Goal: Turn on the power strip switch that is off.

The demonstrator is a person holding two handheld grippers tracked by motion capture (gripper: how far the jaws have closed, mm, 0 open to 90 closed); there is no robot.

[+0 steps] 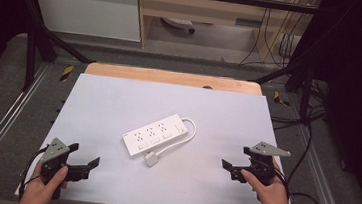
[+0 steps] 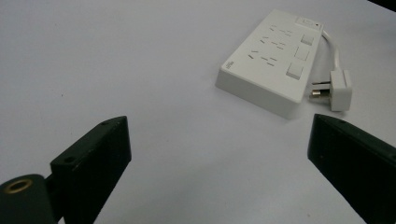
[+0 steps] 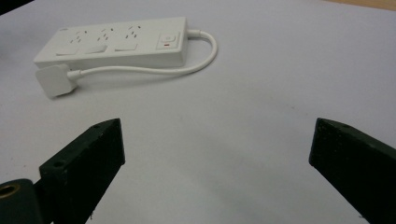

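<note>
I see a white power strip (image 1: 155,135) near the middle of the table (image 1: 109,100), lying at an angle. Its cable (image 1: 189,133) loops from the far-right end and comes back along the near side to the plug (image 1: 151,158), which lies on the table just beside the strip's near edge, pins toward the strip.

My left gripper (image 1: 83,161) is at the near-left corner, jaws spread wide, nothing btw them. Right gripper (image 1: 236,160) is at the near-right, also spread and empty. Both are well apart from the strip, approx. pointing at it.
</note>
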